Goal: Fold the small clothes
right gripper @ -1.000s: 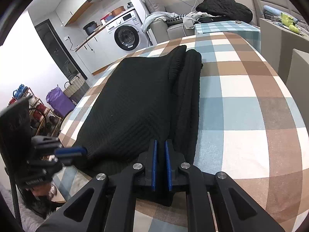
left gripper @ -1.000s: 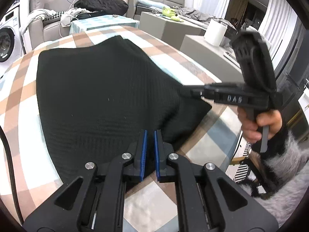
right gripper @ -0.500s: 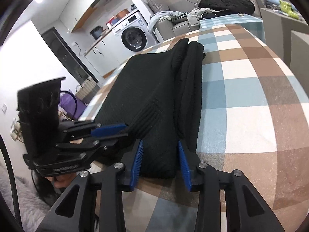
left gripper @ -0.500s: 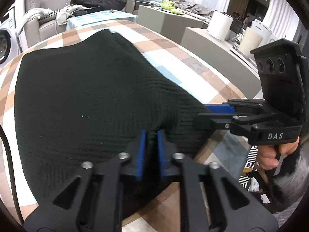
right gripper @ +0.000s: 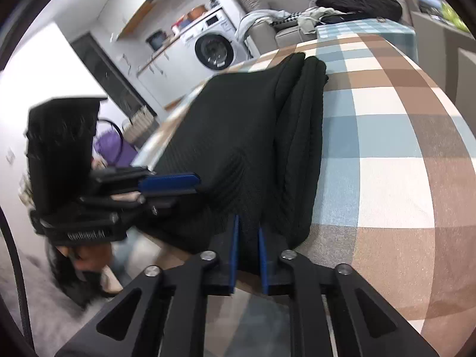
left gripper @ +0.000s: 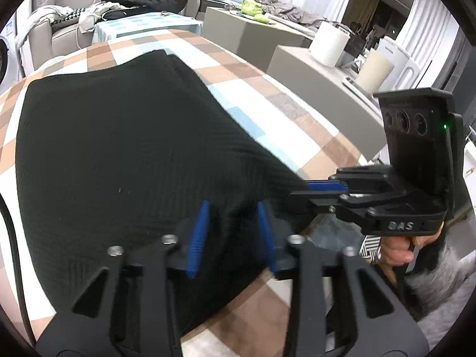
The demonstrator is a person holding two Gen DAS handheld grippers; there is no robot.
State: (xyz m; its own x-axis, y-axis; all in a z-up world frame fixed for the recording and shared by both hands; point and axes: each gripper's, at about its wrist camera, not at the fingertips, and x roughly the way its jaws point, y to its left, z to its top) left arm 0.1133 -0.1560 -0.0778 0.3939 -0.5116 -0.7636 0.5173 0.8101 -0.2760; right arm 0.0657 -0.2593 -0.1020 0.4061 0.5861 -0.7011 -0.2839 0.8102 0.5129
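A black knitted garment point(left gripper: 125, 148) lies folded on the checked tablecloth point(left gripper: 267, 119). It also shows in the right wrist view point(right gripper: 247, 136), with a rolled fold along its right side. My left gripper point(left gripper: 232, 229) is open, its blue pads on either side of the garment's near hem. My right gripper point(right gripper: 247, 238) has closed on the hem at the near right corner. In the left wrist view my right gripper point(left gripper: 315, 192) sits at the garment's right corner. In the right wrist view my left gripper point(right gripper: 178, 183) touches the hem's left part.
The tablecloth point(right gripper: 386, 148) extends to the right of the garment. Grey cabinets point(left gripper: 312, 68) with white containers point(left gripper: 327, 44) stand beyond the table's right edge. A washing machine point(right gripper: 214, 47) and a sofa with clothes point(right gripper: 351, 0) are at the back.
My left gripper opened from shut and now straddles the hem. My right gripper opened half a second ago and has now closed on the hem's right corner. Both moved in onto the garment.
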